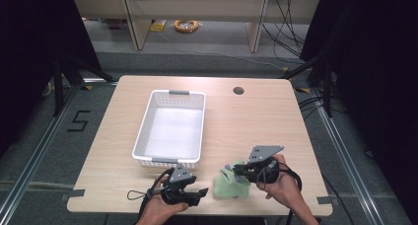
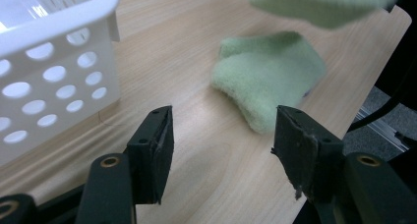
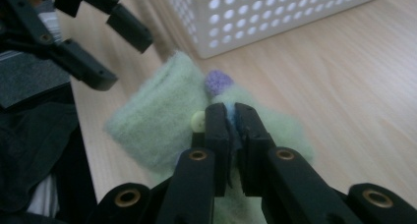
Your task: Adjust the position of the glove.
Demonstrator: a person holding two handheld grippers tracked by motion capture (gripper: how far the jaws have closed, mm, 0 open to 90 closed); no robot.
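Fleece, pale green and soft, is what your right gripper (image 3: 232,130) has hold of: its two black jaws are pressed nearly together on a fold of the green cloth (image 3: 162,116), with only a sliver of fabric between them. The cloth carries small coloured bobbles, one purple and one pale yellow, right beside the jaw tips. In the high view your right hand (image 1: 281,183) holds that gripper (image 1: 235,168) over the near right part of the table (image 1: 256,116), and the cloth (image 1: 227,184) sits bunched on the wood at the table's near edge, between your two grippers, with its upper part drawn up to the right gripper's jaws. Your left gripper (image 2: 221,145) has its jaws spread wide apart and nothing between them; bare wood shows in the gap. Its jaws point toward the cloth (image 2: 268,81), which lies just ahead of the tips and apart from them, while a raised part of the same fabric hangs blurred at the top of the left gripper view. Your left hand (image 1: 157,205) keeps that gripper (image 1: 199,194) low at the near edge, just in front of the white perforated basket (image 1: 143,131), which stands on the left middle of the table with the cloth outside it, near its front right corner.
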